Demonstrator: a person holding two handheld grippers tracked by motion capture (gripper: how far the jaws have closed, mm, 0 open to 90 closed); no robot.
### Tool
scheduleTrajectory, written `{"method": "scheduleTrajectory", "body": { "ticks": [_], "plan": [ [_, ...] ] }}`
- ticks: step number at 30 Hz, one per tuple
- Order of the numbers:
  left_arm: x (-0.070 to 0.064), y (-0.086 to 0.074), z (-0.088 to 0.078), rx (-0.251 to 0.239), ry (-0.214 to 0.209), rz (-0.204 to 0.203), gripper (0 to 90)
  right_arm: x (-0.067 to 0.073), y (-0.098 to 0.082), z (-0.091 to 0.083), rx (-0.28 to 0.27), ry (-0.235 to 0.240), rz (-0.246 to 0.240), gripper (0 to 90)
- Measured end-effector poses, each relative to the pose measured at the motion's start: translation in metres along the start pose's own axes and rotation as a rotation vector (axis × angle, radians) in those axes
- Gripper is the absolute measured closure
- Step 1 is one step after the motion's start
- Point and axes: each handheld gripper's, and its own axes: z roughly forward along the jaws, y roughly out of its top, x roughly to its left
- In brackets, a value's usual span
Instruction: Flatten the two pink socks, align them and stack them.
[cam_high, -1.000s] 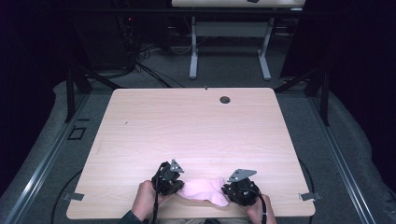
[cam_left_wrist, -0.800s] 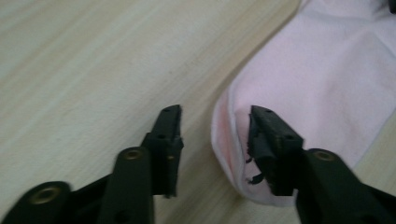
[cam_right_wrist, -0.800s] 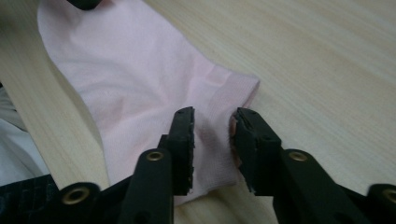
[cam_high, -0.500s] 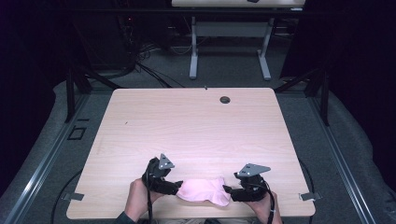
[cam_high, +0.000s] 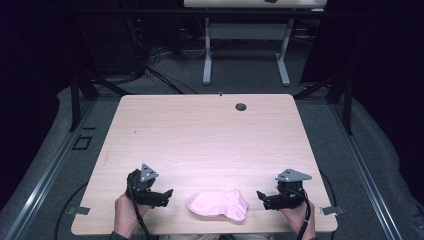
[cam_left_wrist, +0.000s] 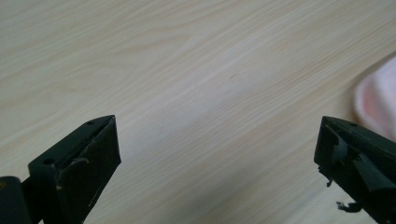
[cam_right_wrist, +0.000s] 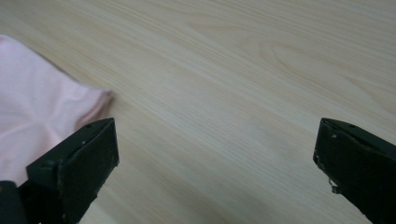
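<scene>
**Pink cloth let go, both sides drawn apart**

Released and left lying near the counter's (cam_high: 210, 135) front edge: pink cloth (cam_high: 218, 204), soft, folded into a rounded pad. Jaws just opened wide on left hand-held gripper (cam_high: 169, 193) and right hand-held gripper (cam_high: 260, 196), nothing between them, both pulled outward since a second ago. Folding apparently finished. Pale smooth woodgrain beneath.

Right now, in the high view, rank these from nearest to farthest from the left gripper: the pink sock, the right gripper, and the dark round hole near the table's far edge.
1. pink sock: just to the right of the left gripper, at the near edge.
2. right gripper: beyond the sock, near right.
3. dark round hole: far side, toward the right.
</scene>
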Motion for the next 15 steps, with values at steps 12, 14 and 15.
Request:
{"method": "scheduleTrajectory", "body": {
  "ticks": [12, 14, 15],
  "plan": [
    [0.026, -0.04, 0.023, -0.03, 0.06, -0.079, 0.2, -0.049, -0.032, 0.02, 0.078, -0.119, 0.104, 0.0],
    [0.027, -0.042, 0.023, -0.039, 0.061, -0.079, 0.3, -0.049, -0.033, 0.02, 0.068, -0.122, 0.107, 0.2],
    [0.028, -0.043, 0.024, -0.049, 0.048, -0.09, 0.2, -0.05, -0.034, 0.02, 0.067, -0.13, 0.106, 0.0]
  ]
}}
